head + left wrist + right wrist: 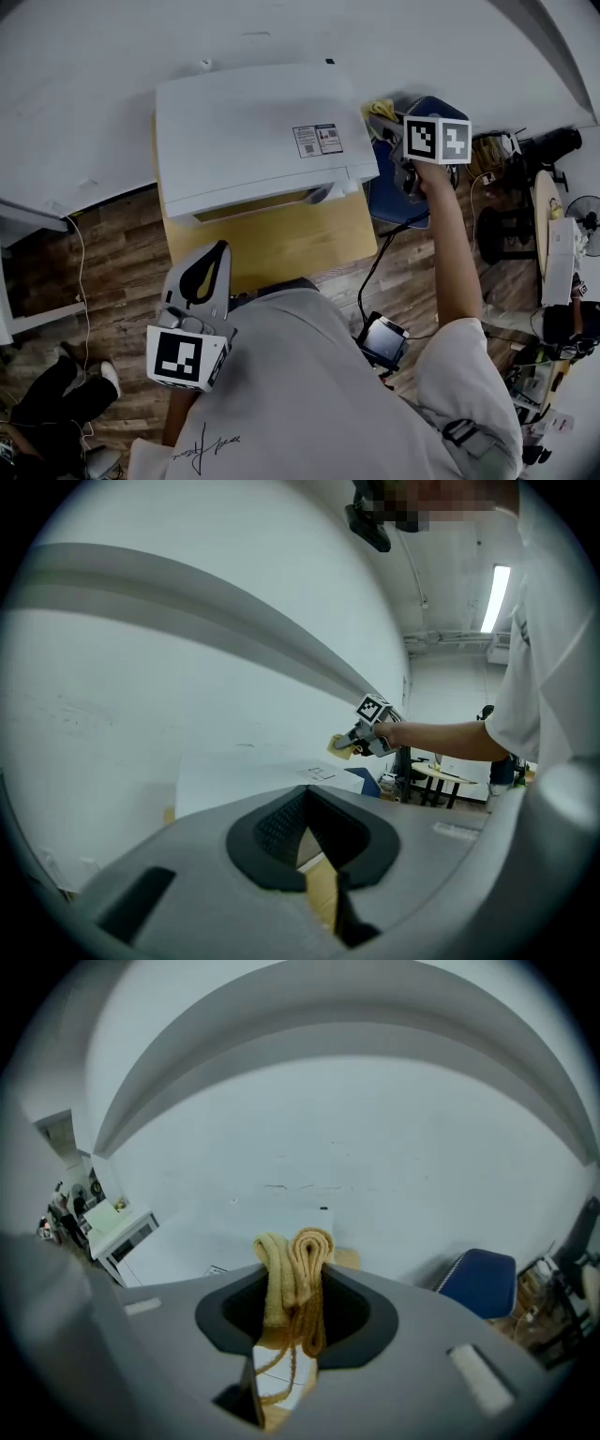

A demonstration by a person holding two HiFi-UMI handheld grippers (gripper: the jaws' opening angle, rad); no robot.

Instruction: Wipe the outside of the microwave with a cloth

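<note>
The white microwave [253, 131] stands on a wooden table [281, 239], with its label near the right edge of its top. My right gripper [386, 117] is held just past the microwave's right rear corner, shut on a folded yellow cloth [380, 109]. In the right gripper view the cloth [295, 1260] bulges up between the jaws, loose threads hang below it, and the microwave's top [206, 1237] lies ahead to the left. My left gripper [217, 255] hovers at the table's front edge with jaws together and nothing in them. The left gripper view shows the microwave [253, 771] and the cloth [339, 746] beyond.
A blue chair [398, 187] stands right of the table, under my right arm. A cable and a small device [382, 339] lie on the wooden floor. Round table and fan [546, 202] at far right. The white wall sits close behind the microwave.
</note>
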